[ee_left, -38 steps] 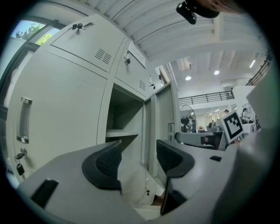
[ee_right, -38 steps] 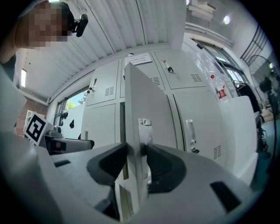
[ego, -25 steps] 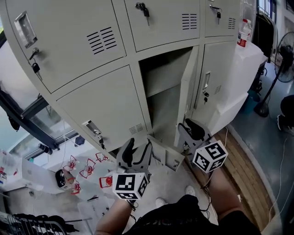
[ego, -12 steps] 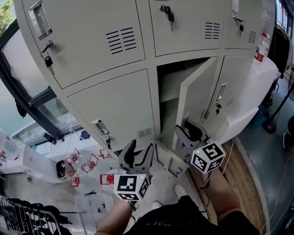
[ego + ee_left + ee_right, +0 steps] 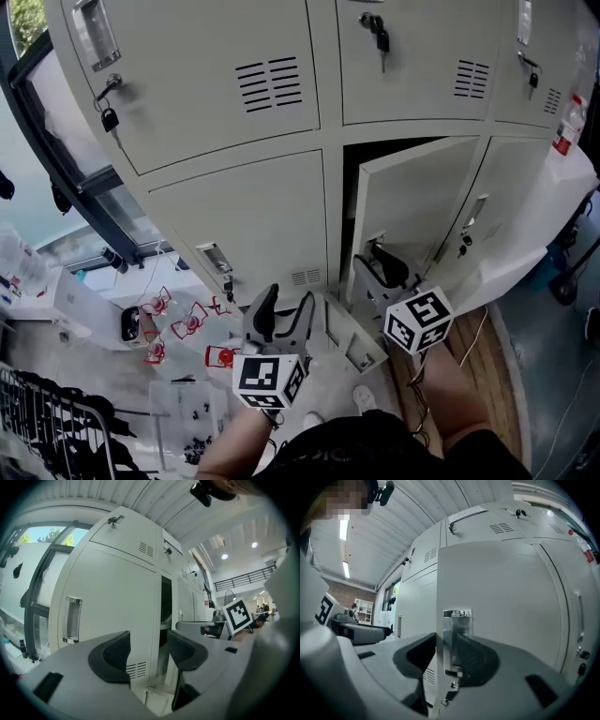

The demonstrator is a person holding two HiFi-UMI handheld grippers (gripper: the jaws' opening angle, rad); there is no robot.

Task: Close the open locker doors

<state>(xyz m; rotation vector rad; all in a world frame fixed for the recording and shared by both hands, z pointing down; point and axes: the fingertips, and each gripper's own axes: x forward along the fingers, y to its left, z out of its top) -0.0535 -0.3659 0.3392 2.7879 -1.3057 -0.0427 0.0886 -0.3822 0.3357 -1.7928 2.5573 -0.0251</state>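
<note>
A bank of pale grey lockers [image 5: 234,94] fills the head view. The lower middle locker's door [image 5: 412,202] stands partly open, with a dark gap [image 5: 352,202] at its left side. My right gripper [image 5: 380,267] is on that door's free edge, low down. In the right gripper view the jaws [image 5: 447,656] straddle the edge at the metal latch plate [image 5: 457,634], shut on it. My left gripper [image 5: 281,314] hangs in front of the lower left locker, open with nothing in it. Its jaws [image 5: 149,651] point at the closed door with a recessed handle [image 5: 72,620].
A small grey panel [image 5: 352,342] juts out at the foot of the lockers. Red clips [image 5: 187,323] and a white box [image 5: 84,309] lie on the floor at left. A white-covered table [image 5: 525,253] with a bottle [image 5: 569,127] stands at right. A wire rack [image 5: 47,431] shows bottom left.
The lower middle door has swung toward the locker with my right gripper on its edge, so the dark opening is narrower. My left gripper has hardly moved.
</note>
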